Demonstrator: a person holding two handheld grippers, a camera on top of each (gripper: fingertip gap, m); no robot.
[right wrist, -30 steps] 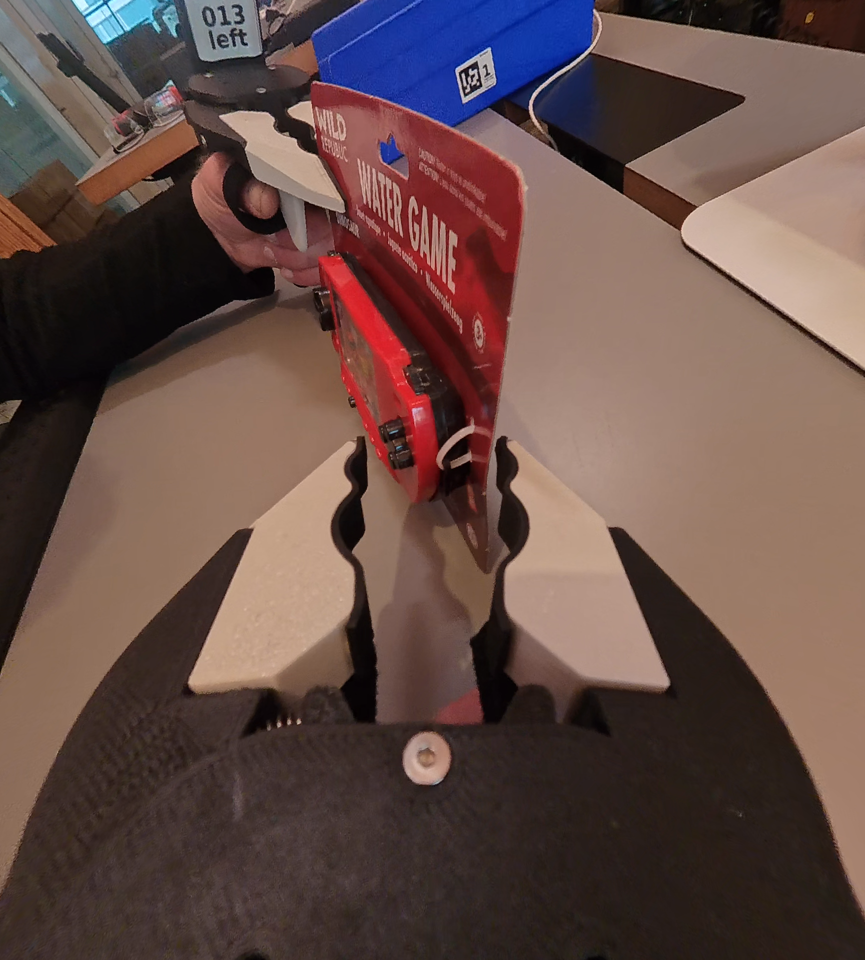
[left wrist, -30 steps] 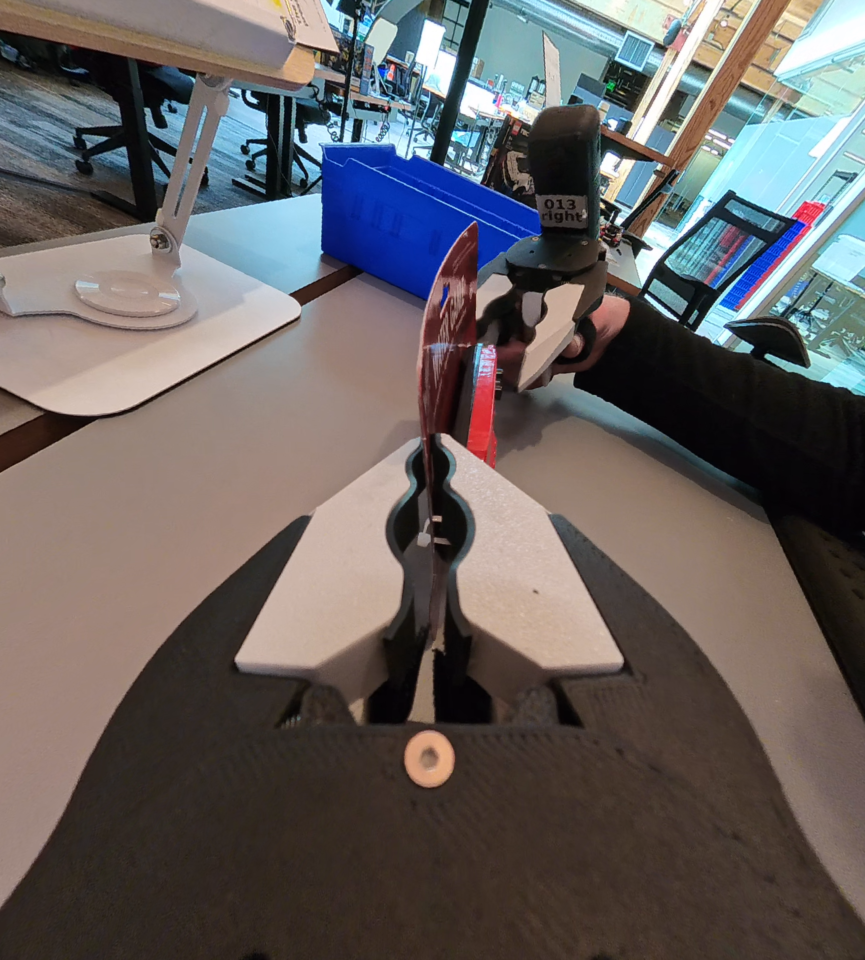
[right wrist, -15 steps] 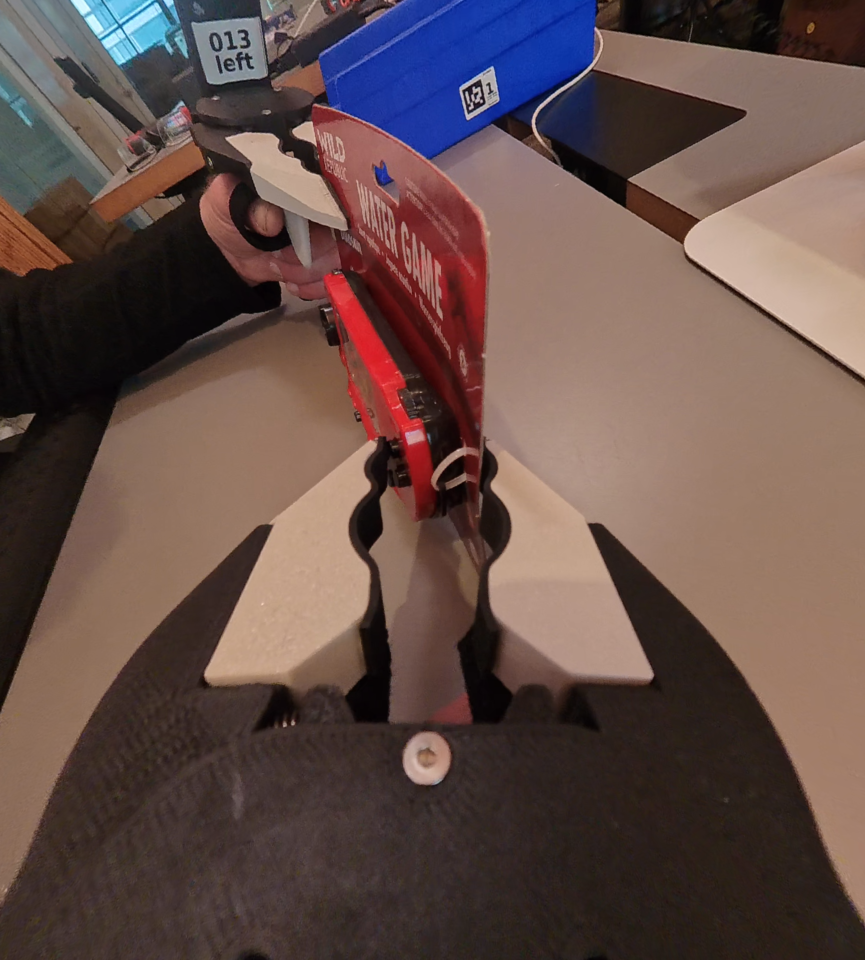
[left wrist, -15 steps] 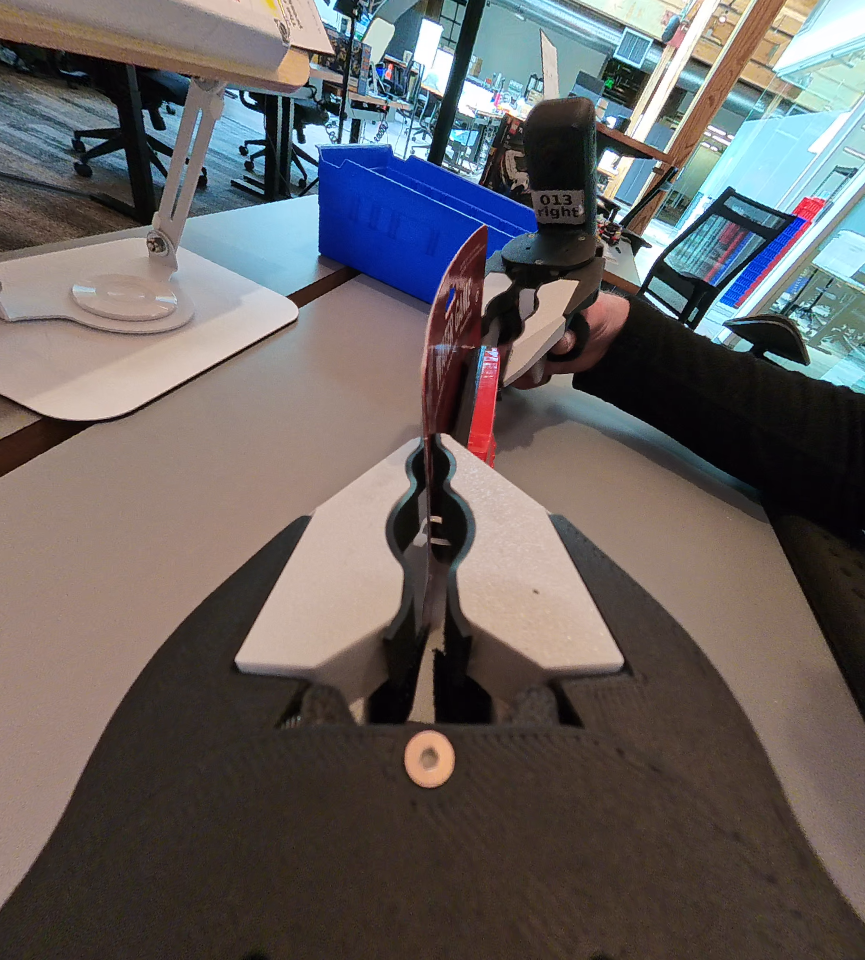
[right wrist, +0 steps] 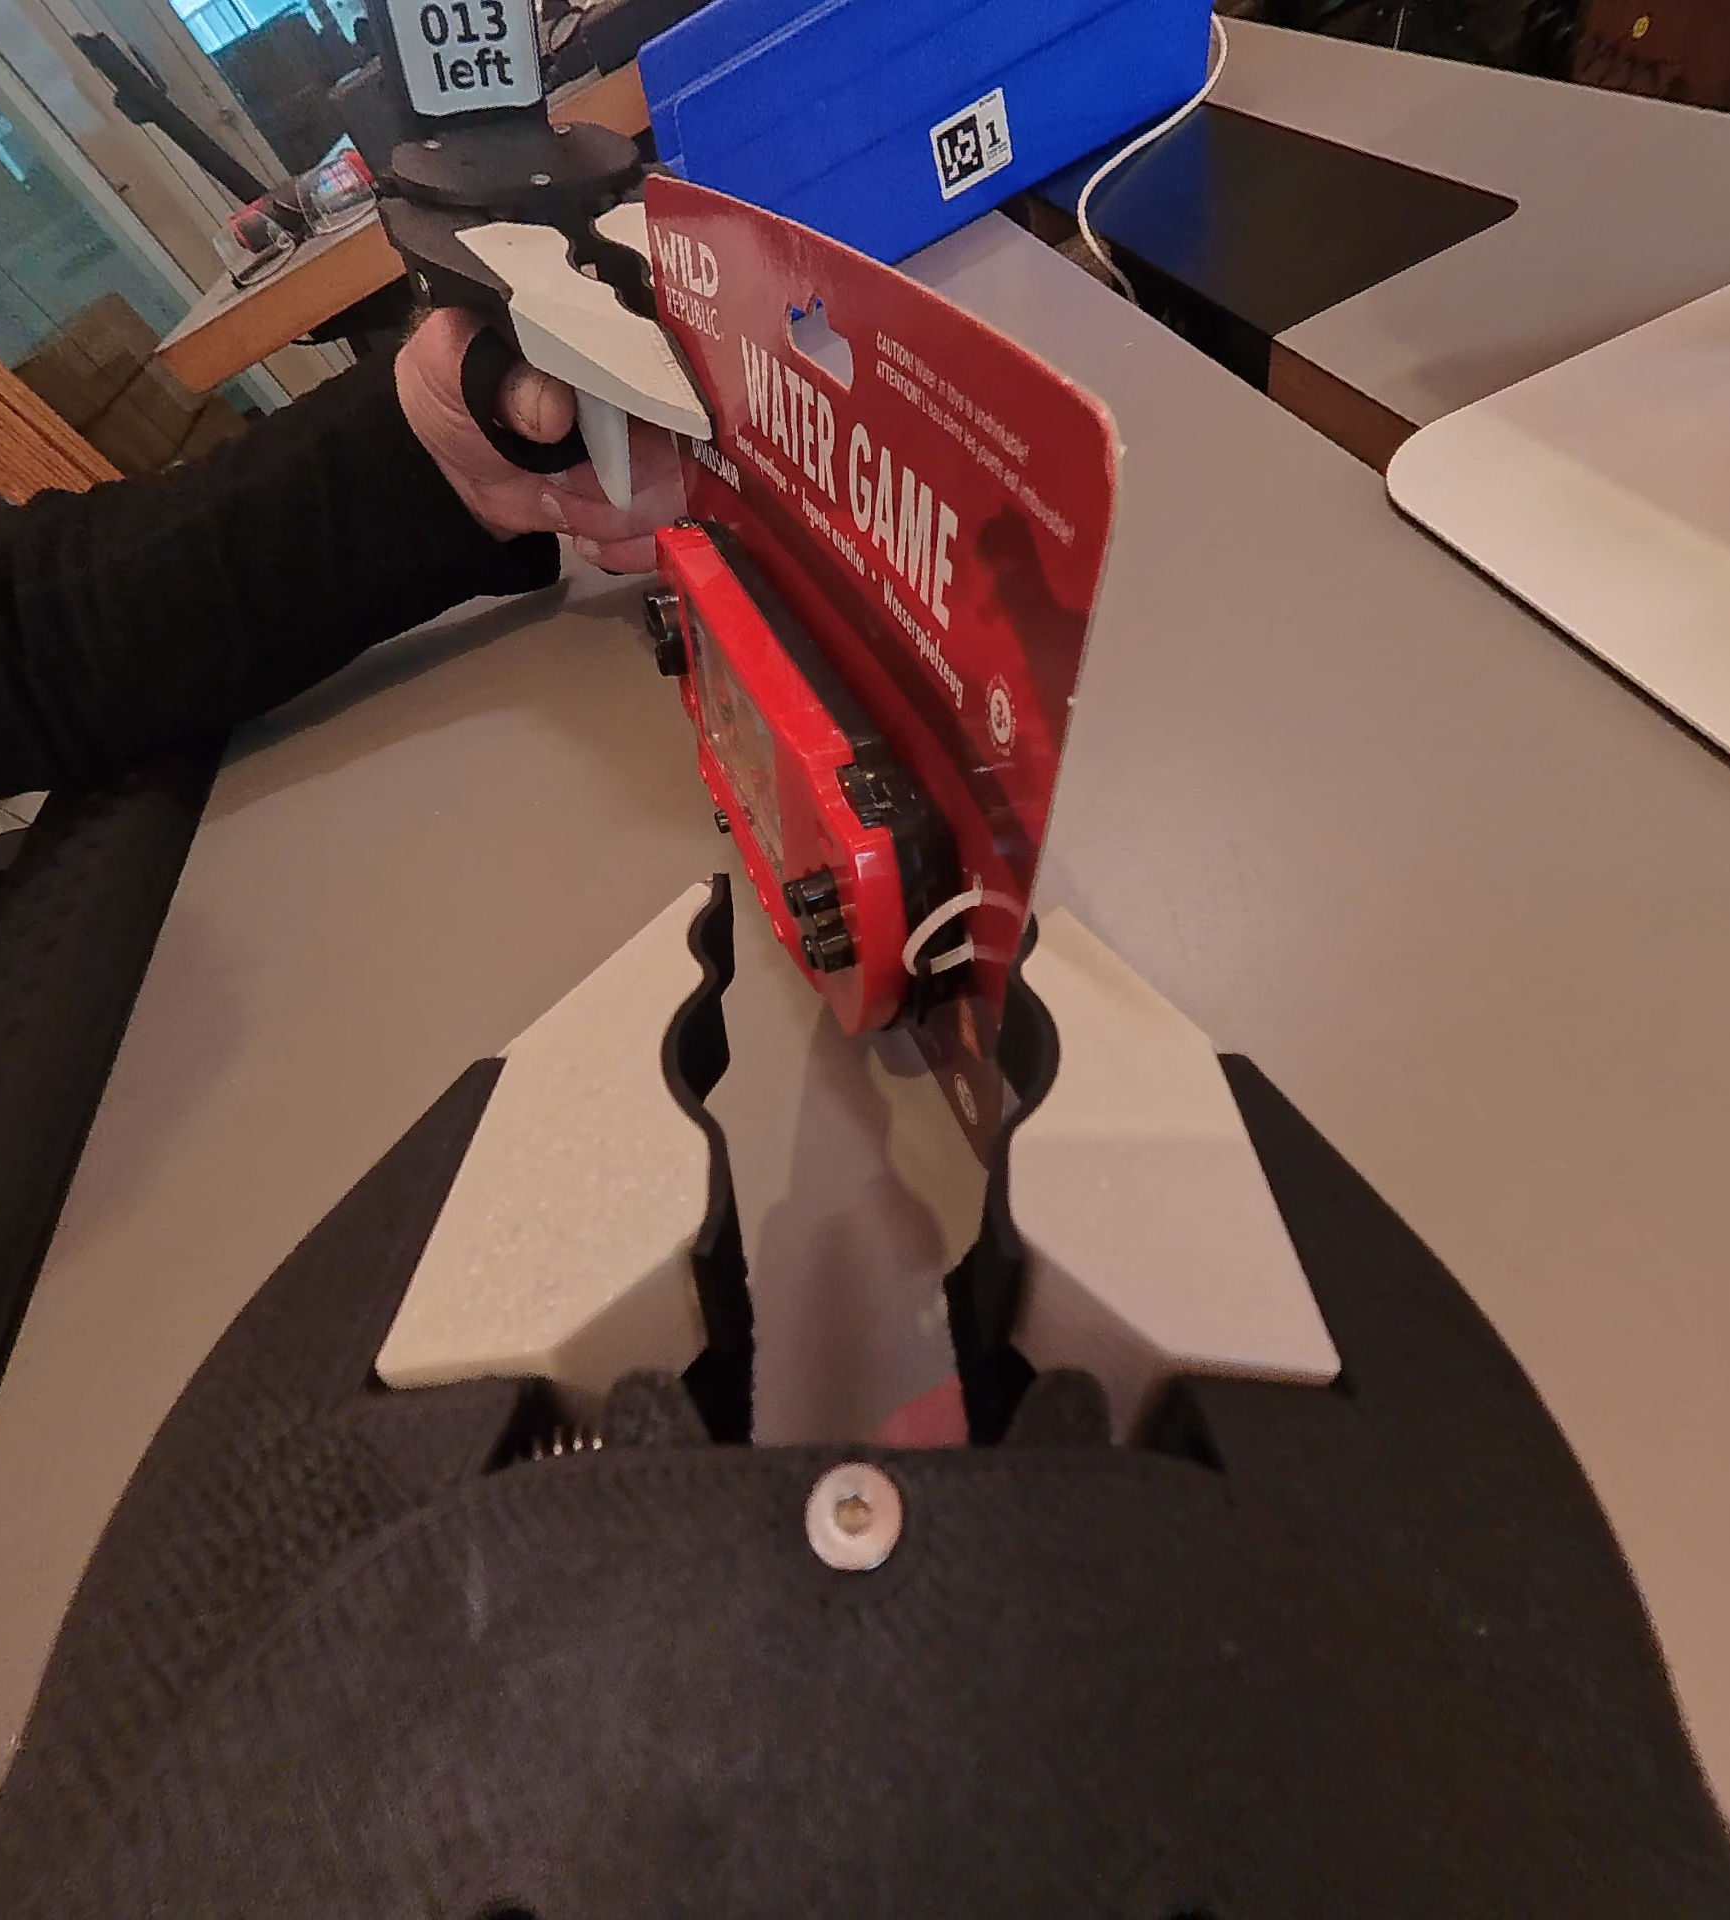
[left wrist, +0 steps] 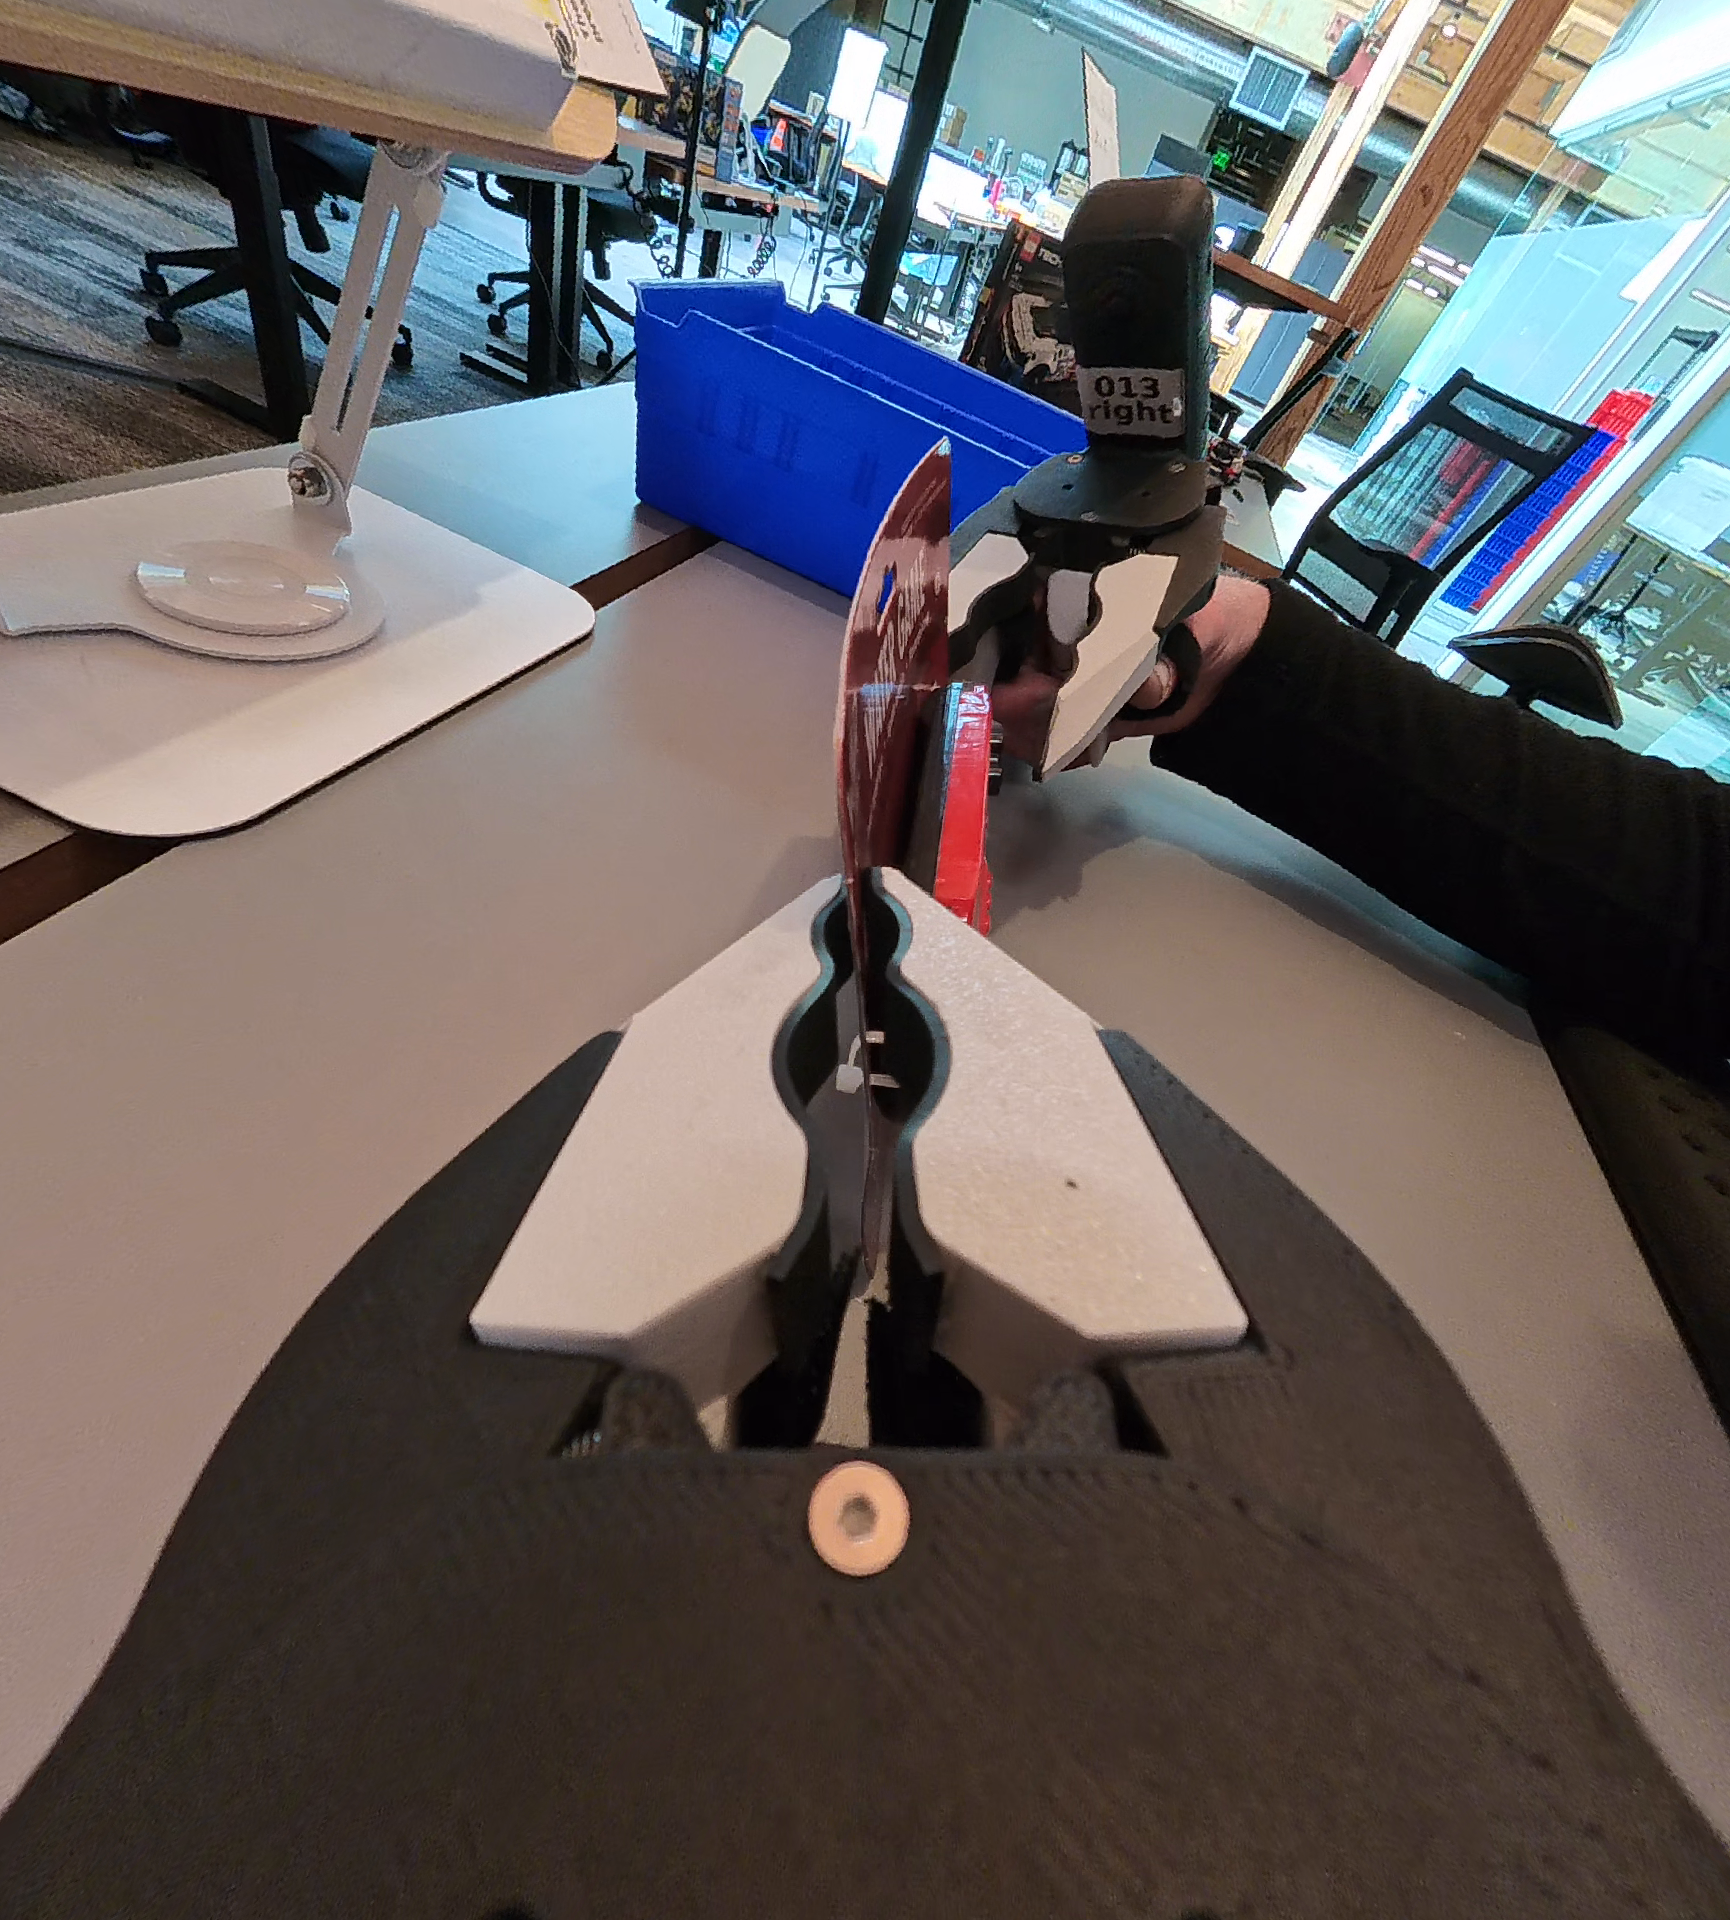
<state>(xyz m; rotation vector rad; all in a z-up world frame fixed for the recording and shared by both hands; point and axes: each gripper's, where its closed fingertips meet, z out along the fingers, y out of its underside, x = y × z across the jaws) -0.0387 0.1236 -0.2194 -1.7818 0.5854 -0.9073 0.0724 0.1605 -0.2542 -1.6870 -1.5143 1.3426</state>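
Since the previous frame, my right tool (right wrist: 866,1003) has spread apart again: half a second ago its fingers were closing in around the near corner of the red toy package (right wrist: 902,582); now they are standing wide, with the card edge lying just inside the right finger (right wrist: 1141,1132) and the left finger (right wrist: 580,1143) clear of it. The package itself is holding the same upright attitude.

My left tool (left wrist: 866,935) is pressing together on the bottom edge of the package's backing card (left wrist: 897,665), pinching it on edge so the card is rising upright above the grey counter (left wrist: 373,1039). From the right wrist view, the left tool (right wrist: 632,343) is showing at the card's far end, gripped by a hand (right wrist: 497,457) in a black sleeve.

The red handheld game unit (right wrist: 788,758) is fastened to the card's face with a white tie (right wrist: 944,935). I cannot tell whether the package's lower edge is touching the counter.

Beyond the package, a blue bin (left wrist: 819,457) is sitting on the counter. A white stand base (left wrist: 217,644) is lying to the left.
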